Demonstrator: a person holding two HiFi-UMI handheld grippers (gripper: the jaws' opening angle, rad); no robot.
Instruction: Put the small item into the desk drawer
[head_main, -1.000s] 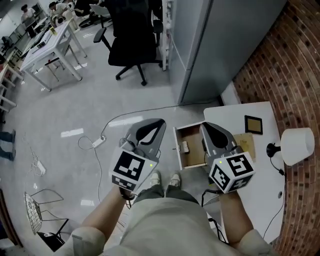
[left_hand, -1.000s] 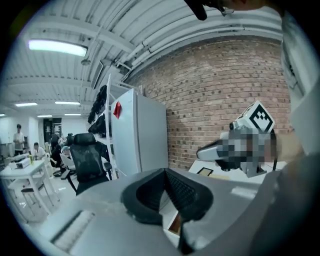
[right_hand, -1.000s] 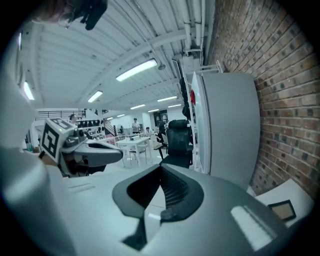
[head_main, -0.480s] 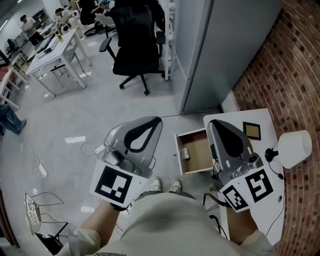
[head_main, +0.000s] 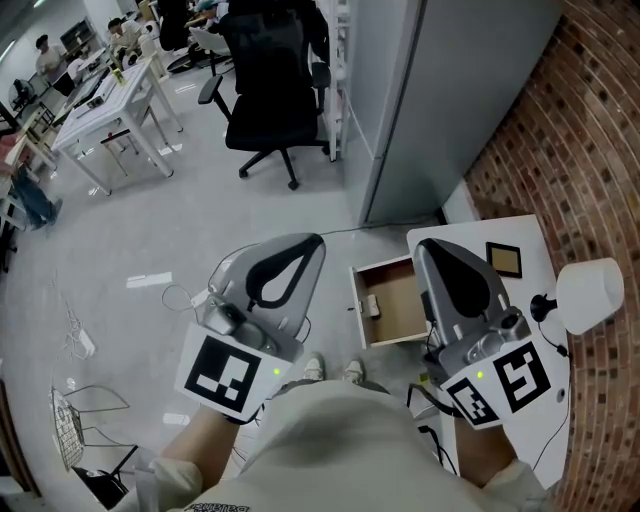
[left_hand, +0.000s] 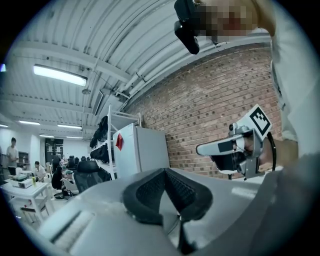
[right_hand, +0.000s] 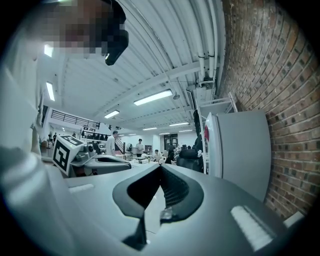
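Head view: The drawer (head_main: 398, 312) stands pulled out from the white desk (head_main: 470, 230), at 3 o'clock of the left hand-held gripper (head_main: 316, 242) and just beside the right hand-held gripper (head_main: 424, 246). The small item (head_main: 370, 304), a pale block, lies inside the drawer at its 9 o'clock end, near the front panel. Neither tool touches it. A lamp (head_main: 590, 292) stands at the desk's 3 o'clock edge against the brick wall (head_main: 590, 130).

Handling, as a judgement: the item looks light, stiff and not fragile. Being small, it would be taken across its narrow sides from above. It already lies where the task wants it, and only closing the drawer may be left.

Left gripper view: The camera points up and outward. The jaws are clenched tip to tip with nothing between them. The right tool shows at 3 o'clock, and a grey cabinet (left_hand: 142, 150) at 9 o'clock.

Right gripper view: These jaws are likewise clenched and empty, with the left tool at 9 o'clock.

Difference between views: only the head view shows the drawer and the item. Only the two gripper views show the pads meeting, and also the ceiling (right_hand: 165, 75).
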